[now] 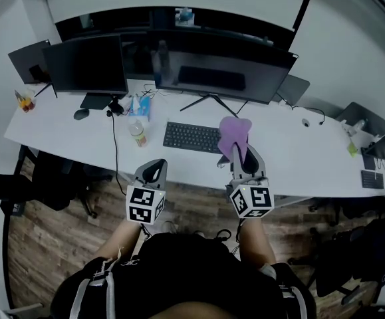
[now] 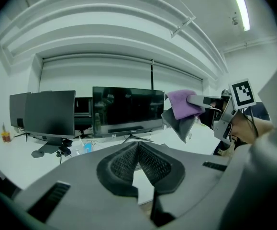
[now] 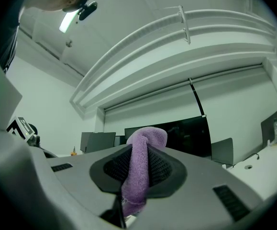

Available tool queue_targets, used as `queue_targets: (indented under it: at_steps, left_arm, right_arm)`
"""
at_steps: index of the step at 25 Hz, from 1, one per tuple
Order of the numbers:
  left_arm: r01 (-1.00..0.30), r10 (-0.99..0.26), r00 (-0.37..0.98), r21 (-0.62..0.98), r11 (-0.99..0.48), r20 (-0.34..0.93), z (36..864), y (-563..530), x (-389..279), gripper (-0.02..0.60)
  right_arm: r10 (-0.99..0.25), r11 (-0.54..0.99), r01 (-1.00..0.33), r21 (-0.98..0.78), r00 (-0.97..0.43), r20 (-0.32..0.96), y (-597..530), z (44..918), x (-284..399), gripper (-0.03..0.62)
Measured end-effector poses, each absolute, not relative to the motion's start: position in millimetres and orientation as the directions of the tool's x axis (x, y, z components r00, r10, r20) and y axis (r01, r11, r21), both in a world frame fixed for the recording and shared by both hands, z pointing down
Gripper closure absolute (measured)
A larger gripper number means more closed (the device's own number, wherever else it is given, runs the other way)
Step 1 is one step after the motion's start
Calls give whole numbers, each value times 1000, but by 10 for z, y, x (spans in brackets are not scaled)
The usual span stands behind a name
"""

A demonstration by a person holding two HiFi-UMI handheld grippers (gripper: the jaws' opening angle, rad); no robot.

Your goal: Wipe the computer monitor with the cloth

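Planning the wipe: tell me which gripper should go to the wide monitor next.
Right. The right gripper is shut on the purple cloth and faces the wide monitor; the left gripper is shut with nothing between its jaws.

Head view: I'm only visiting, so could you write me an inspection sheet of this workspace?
Surface: long white desk, bare along its front right.
Job's things: wide dark monitor on its stand; purple cloth held up near the desk's front, not touching the monitor.
Clutter: keyboard, bottle, mouse, second monitor at left.
Grippers: left tongs shut and empty; right tongs shut on the cloth.
Cables: black cable hanging over the desk's front edge.
Surroundings: wooden floor, dark chair.
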State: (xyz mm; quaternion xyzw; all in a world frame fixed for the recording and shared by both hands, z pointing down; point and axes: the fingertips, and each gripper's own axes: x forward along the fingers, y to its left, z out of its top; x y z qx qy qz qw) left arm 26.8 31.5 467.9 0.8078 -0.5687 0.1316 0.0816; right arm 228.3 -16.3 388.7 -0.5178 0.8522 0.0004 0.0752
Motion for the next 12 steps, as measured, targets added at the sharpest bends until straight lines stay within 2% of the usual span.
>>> queue_targets:
  at_steps: [12]
  left_arm:
    - [-944,-900,314,-2,-330,304,4698,376,104,568]
  right_arm:
    - [-871,489,-862,-134,-477,-114,-50,3903,2145,511]
